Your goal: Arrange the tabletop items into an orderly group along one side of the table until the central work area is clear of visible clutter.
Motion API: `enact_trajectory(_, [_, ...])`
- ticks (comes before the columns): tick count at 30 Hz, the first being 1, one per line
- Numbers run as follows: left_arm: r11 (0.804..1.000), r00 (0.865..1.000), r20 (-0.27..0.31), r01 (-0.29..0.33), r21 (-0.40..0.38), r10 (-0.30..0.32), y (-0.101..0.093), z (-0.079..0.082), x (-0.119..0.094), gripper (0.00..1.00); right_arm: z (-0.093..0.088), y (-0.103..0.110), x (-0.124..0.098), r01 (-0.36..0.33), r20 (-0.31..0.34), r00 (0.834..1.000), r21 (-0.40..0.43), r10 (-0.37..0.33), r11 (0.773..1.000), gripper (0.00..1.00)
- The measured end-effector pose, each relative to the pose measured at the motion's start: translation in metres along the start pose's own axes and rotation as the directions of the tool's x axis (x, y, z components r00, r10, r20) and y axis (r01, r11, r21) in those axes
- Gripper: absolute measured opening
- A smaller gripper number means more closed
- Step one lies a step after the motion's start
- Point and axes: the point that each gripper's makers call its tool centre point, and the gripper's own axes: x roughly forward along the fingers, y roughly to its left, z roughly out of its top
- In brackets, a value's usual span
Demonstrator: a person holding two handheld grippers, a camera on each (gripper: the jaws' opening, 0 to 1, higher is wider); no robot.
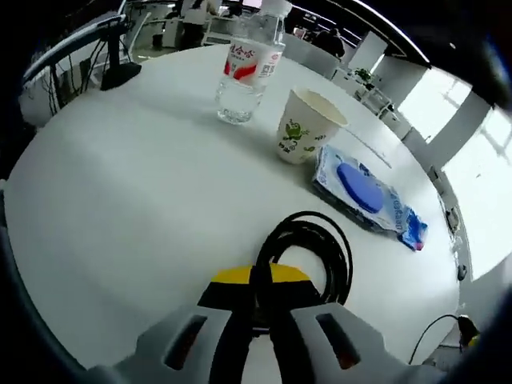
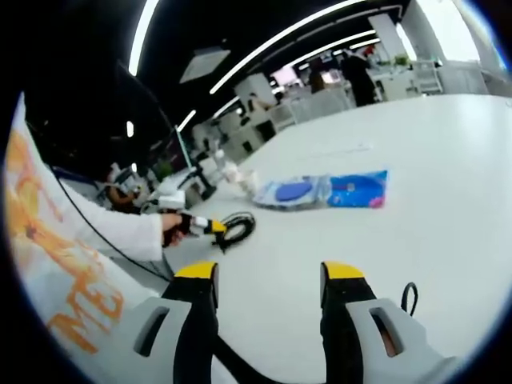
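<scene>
- Four items make up the clutter on the white table [image 1: 120,208]: a clear water bottle [image 1: 246,72] with a red-and-white label, a paper cup [image 1: 306,125] printed with a green figure, a flat blue-and-clear plastic packet [image 1: 366,192], and a coiled black cable [image 1: 308,248].
- In the left gripper view, bottle, cup and packet stand in a loose diagonal line towards the far edge, the cup between the other two and just beside the packet.
- Left gripper [image 1: 258,300] has its yellow-tipped jaws drawn narrow on the near side of the cable coil; the black strands run down between them, so it reads as holding the cable.
- Right gripper view confirms this from across the table: the left gripper [image 2: 218,228], held by a person's hand [image 2: 171,228] in a white sleeve, meets the cable coil [image 2: 238,226], with the packet [image 2: 324,191] lying beyond it.
- Right gripper [image 2: 268,290] hangs above bare table with its jaws wide apart and nothing between them.
- Step in hand, as I judge it: moving the cable to join the row.
- Next move calls for carrying the coil close to the packet without letting the loops spring loose, then releasing it flat.
</scene>
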Motion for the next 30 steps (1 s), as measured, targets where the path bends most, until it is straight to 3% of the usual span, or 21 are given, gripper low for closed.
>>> enact_trajectory(1, [0.998, 1.000, -0.013, 0.000, 0.064, 0.001, -0.002, -0.002, 0.000, 0.01, 0.002, 0.001, 0.002, -0.004, 0.003, 1.000, -0.001, 0.004, 1.000, 0.49])
enact_trajectory(2, [0.997, 1.000, -0.012, 0.013, 0.073, -0.012, -0.005, -0.002, -0.002, 0.01, 0.003, 0.001, 0.003, -0.006, 0.005, 1.000, -0.001, 0.006, 1.000, 0.49])
enact_trajectory(7, [0.992, 0.993, 0.005, 0.120, 0.049, -0.120, -0.029, -0.001, -0.014, 0.00, 0.006, 0.001, 0.011, -0.018, -0.002, 1.000, -0.006, 0.018, 1.000, 0.49])
enact_trajectory(9, [0.983, 0.987, 0.001, 0.158, 0.092, -0.159, -0.038, -0.002, -0.021, 0.00, 0.009, 0.003, 0.014, -0.038, 0.014, 0.999, 0.024, 0.037, 0.999, 0.49])
enact_trajectory(12, [0.969, 0.972, 0.025, 0.230, 0.085, -0.233, -0.056, 0.000, -0.034, 0.00, 0.013, 0.007, 0.020, -0.071, 0.044, 0.997, 0.103, 0.066, 0.992, 0.49])
enact_trajectory(18, [0.922, 0.917, 0.095, 0.385, 0.040, -0.387, -0.096, 0.014, -0.069, 0.00, 0.010, 0.018, 0.033, -0.128, 0.027, 0.992, 0.178, 0.126, 0.976, 0.55])
enact_trajectory(23, [0.881, 0.872, 0.126, 0.473, 0.032, -0.473, -0.128, 0.023, -0.090, 0.00, 0.010, 0.038, 0.046, -0.196, 0.027, 0.980, 0.279, 0.197, 0.940, 0.59])
enact_trajectory(28, [0.844, 0.834, 0.134, 0.536, 0.035, -0.535, -0.162, 0.024, -0.097, 0.01, 0.012, 0.059, 0.060, -0.260, 0.029, 0.964, 0.339, 0.266, 0.904, 0.59])
enact_trajectory(30, [0.829, 0.820, 0.128, 0.559, 0.027, -0.557, -0.174, 0.022, -0.096, 0.01, 0.017, 0.064, 0.064, -0.272, 0.057, 0.961, 0.373, 0.271, 0.887, 0.57])
